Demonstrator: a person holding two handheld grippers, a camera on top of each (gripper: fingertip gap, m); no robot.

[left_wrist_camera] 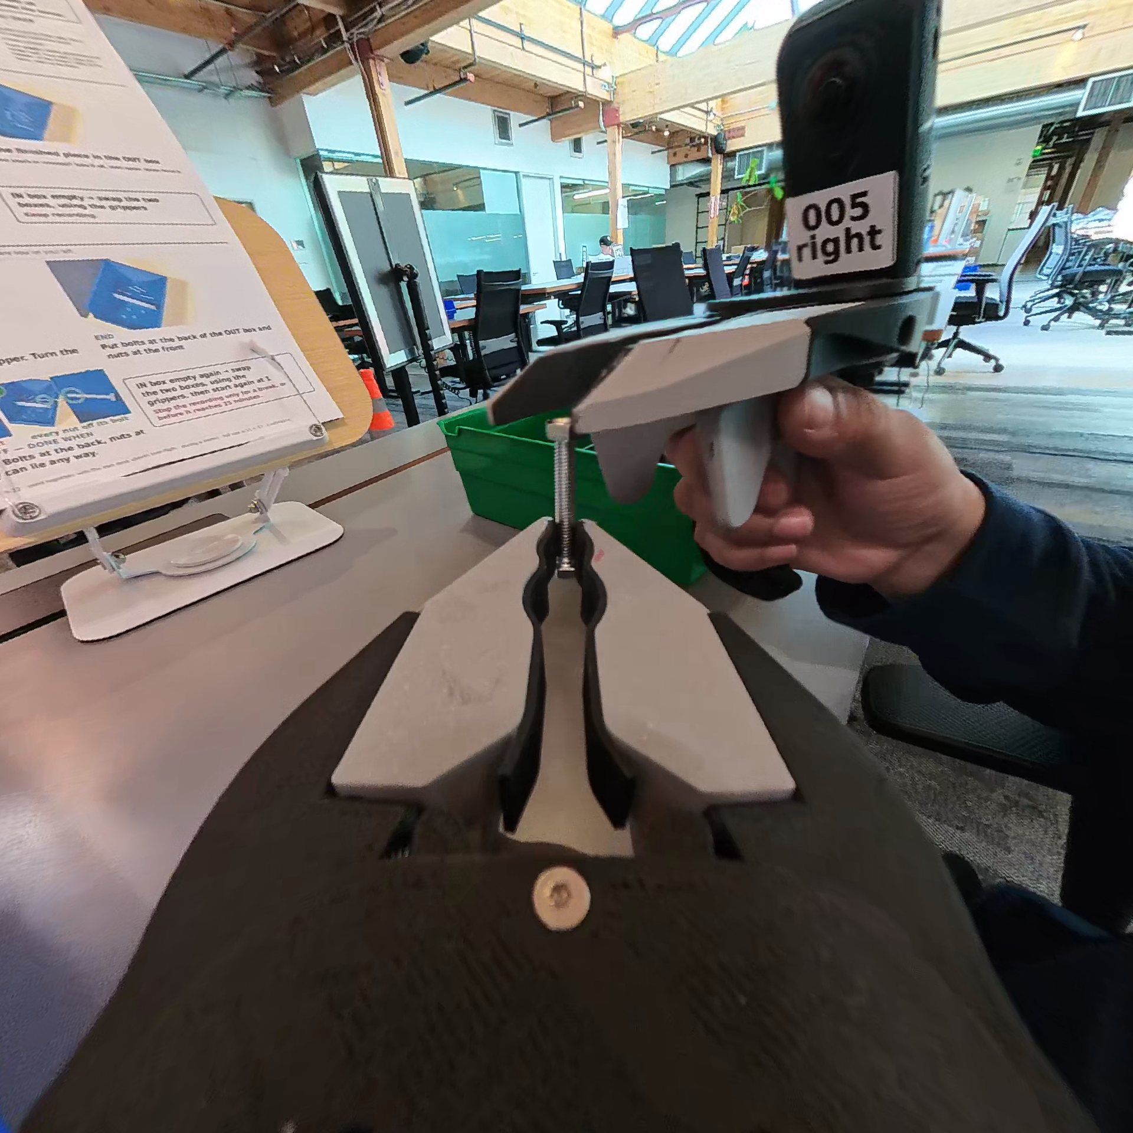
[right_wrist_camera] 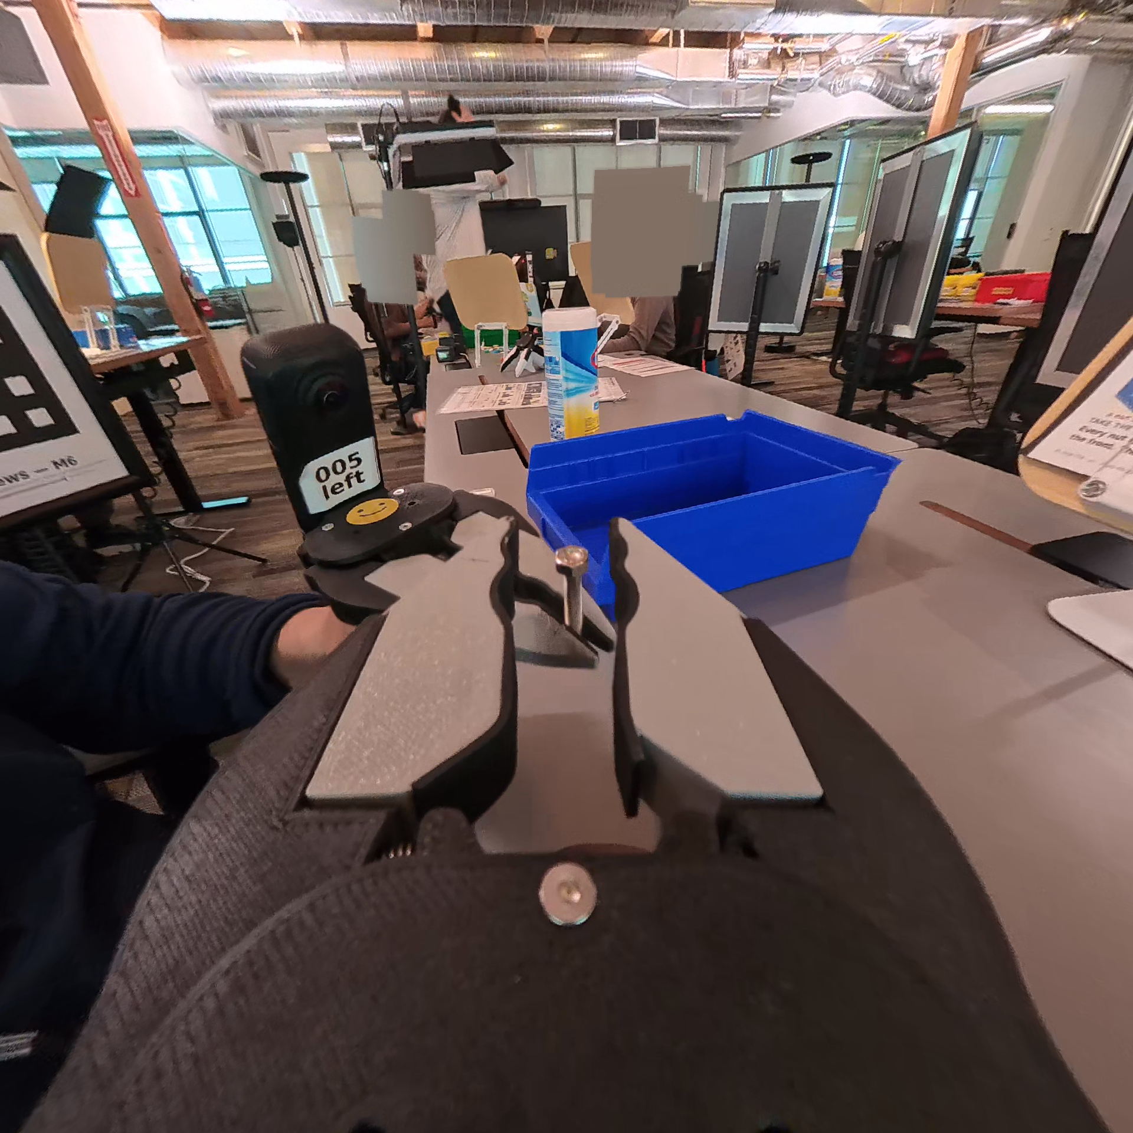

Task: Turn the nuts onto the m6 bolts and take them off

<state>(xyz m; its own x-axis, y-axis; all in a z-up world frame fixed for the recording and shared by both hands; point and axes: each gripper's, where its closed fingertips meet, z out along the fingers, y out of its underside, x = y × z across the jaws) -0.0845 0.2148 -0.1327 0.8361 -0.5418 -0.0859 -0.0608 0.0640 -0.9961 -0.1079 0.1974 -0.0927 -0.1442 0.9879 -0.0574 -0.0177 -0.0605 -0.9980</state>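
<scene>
Holding: left gripper, closed on the lower end of the bolt, which stands upright, head uppermost. We see no nut on the bare thread.

Right gripper: parted, fingertips level with the bolt head; whether they touch it we cannot tell.

Step, as we judge it: keep the bolt steady and plumb in our left gripper and work squarely along its axis.

Room: green bin just beyond the left gripper; blue bin just ahead of the right gripper; stand off to the left gripper's left.
</scene>
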